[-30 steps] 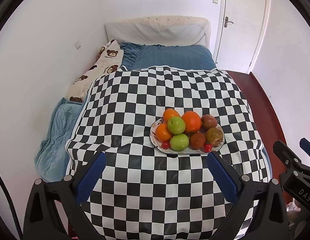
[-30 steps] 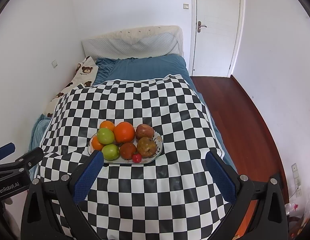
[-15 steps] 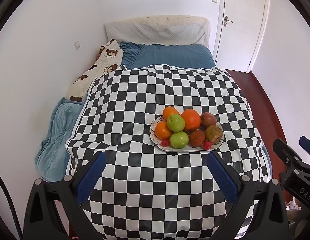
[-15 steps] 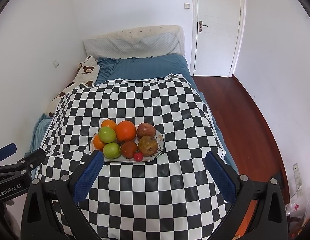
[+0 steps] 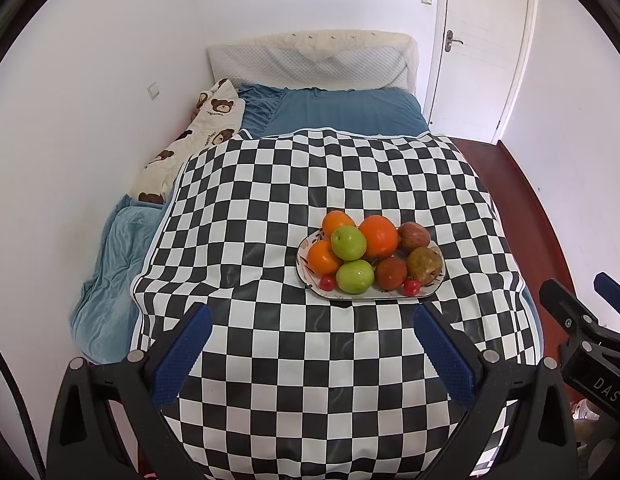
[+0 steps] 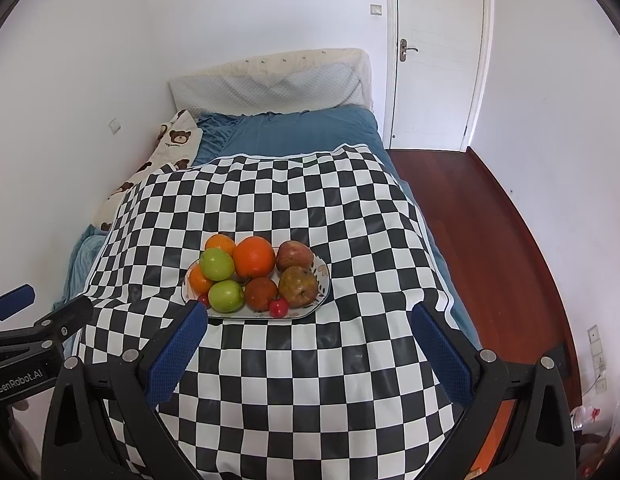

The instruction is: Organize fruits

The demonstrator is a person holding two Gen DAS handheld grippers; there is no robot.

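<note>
A white patterned plate [image 5: 438, 282] sits on a black-and-white checkered cloth [image 5: 310, 184] on the bed. It holds three oranges [image 5: 378, 236], two green apples [image 5: 348, 242], reddish-brown fruits [image 5: 424, 265] and two small red fruits [image 5: 411, 287]. The plate [image 6: 322, 276] also shows in the right wrist view with the same fruit [image 6: 253, 262]. My left gripper [image 5: 310, 344] is open and empty, just in front of the plate. My right gripper [image 6: 307, 340] is open and empty, in front of the plate and to its right.
The cloth covers a blue bed [image 5: 350, 112] with a white headboard pillow [image 5: 310, 60] and a bear-print quilt [image 5: 197, 136] against the left wall. A white door [image 6: 438, 52] and red wooden floor [image 6: 490, 240] lie to the right.
Both grippers have drawn back a little from the bed and stay open. The plate and fruit have not moved.
</note>
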